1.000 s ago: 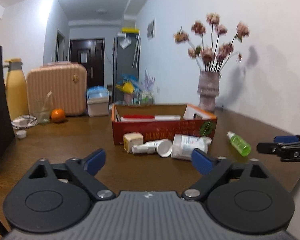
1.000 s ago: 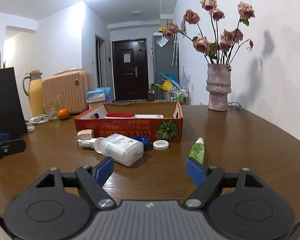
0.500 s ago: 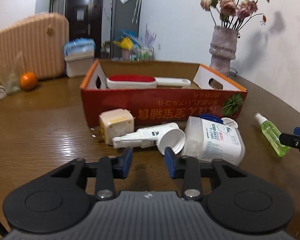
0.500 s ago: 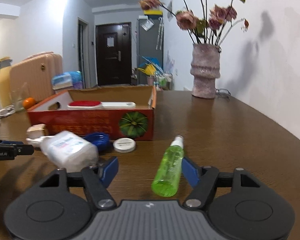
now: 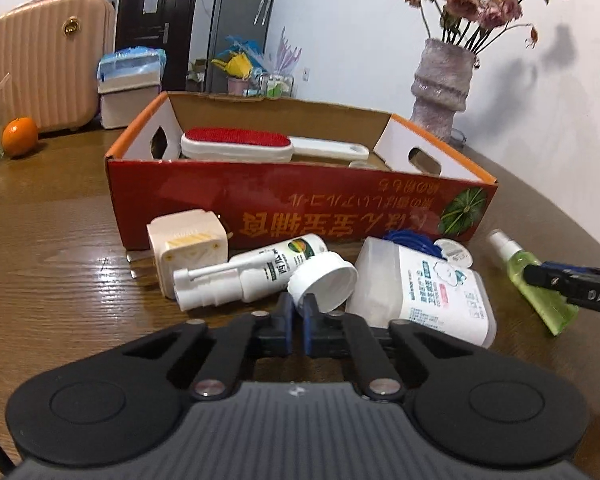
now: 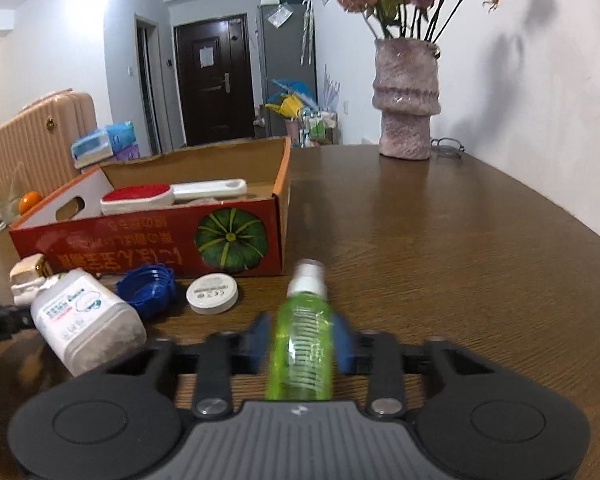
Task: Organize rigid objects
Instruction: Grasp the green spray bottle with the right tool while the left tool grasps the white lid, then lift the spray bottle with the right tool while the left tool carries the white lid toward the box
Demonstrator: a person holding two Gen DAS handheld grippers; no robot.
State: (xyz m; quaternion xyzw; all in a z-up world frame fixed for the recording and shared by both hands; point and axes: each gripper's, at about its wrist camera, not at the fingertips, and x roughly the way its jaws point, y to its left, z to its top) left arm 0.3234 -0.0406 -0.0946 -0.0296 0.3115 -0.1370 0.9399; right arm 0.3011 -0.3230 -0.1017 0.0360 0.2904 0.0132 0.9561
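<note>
My left gripper point(image 5: 297, 310) is shut on the lower rim of a white cap point(image 5: 324, 276). The cap lies on the table beside a white spray bottle point(image 5: 255, 272). A green spray bottle point(image 6: 304, 320) lies lengthwise between the blue pads of my right gripper point(image 6: 302, 340). Its jaws are closing and both pads touch the bottle's sides. Behind stands a red cardboard box point(image 5: 259, 216) holding a red-faced lint brush point(image 5: 235, 140). In front of the box lie a cream cube point(image 5: 187, 248), a white labelled container point(image 5: 428, 288), a blue lid point(image 6: 147, 288) and a small round tin point(image 6: 211, 294).
A vase of dried flowers point(image 6: 406, 100) stands at the back right near the wall. An orange point(image 5: 19, 140), a pink suitcase point(image 5: 43, 60) and a tissue box point(image 5: 127, 76) sit at the back left. Bare brown tabletop point(image 6: 440, 260) stretches right of the box.
Both grippers moved forward to the items in front of the box. The left jaws closed onto the white cap's rim. The right jaws narrowed around the green bottle.
</note>
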